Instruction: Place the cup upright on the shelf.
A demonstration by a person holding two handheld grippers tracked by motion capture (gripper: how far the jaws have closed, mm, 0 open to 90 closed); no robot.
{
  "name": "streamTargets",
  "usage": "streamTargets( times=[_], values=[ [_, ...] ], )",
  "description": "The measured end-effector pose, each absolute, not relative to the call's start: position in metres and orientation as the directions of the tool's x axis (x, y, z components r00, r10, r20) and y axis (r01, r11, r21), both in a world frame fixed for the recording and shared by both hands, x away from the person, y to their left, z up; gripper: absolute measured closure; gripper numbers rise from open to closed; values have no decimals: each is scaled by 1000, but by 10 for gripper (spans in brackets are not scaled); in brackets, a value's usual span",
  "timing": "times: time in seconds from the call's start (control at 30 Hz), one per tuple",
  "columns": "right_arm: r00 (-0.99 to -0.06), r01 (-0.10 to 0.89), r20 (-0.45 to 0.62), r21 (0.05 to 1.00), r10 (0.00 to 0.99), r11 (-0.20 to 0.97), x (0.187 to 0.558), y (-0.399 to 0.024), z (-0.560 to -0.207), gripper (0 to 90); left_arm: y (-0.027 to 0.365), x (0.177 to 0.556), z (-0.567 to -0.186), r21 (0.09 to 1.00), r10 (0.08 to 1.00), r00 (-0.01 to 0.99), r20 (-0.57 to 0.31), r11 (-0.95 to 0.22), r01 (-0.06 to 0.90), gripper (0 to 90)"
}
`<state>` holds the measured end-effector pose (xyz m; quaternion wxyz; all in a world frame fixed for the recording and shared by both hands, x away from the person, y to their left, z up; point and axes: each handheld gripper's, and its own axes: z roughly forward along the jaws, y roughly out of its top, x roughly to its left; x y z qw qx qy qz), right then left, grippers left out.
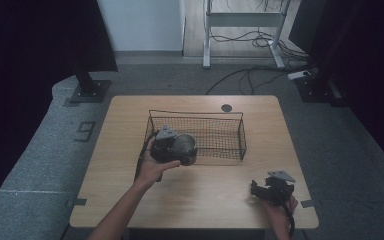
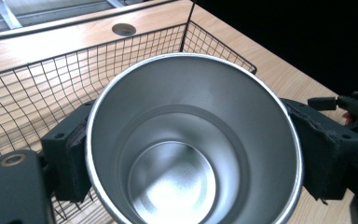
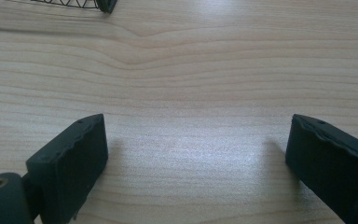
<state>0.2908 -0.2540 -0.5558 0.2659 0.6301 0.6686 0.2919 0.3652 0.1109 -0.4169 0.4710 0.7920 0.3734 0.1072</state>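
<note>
Pale wood grain covers the table, which is rectangular and takes up the middle of the high view, with grey floor around it and a small round hole near its far edge; on the far half of the table stands a black wire basket, long and open-topped, its mesh walls thin enough to see the wood through them.

Next in size is a metal cup, shiny and silver inside, with a round rim and a stepped bottom; in the left gripper view its open mouth faces the camera, tilted, and the basket mesh lies behind and beneath it; in the high view the cup sits at the near left corner of the basket, at the height of its rim; whether it touches the wire cannot be told.

The left gripper is pinching the cup, one black padded jaw pressed against each side of its outer wall; the person's left hand wraps the gripper's body from the near side, the forearm coming in from the bottom edge.

The right gripper rests low at the table's near right corner, well apart from the basket, held by the right hand; its jaws are spread wide with bare wood between them, and a corner of the basket shows far off at the top of its view.
</note>
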Motion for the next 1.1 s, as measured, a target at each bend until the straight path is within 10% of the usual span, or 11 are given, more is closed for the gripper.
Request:
streamTargets(
  times=[1.1],
  values=[
    [-64, 684, 10, 729, 998, 37, 291, -254, -556, 54, 113, 397, -414, 810, 729, 656, -199, -254, 528, 143]
  ],
)
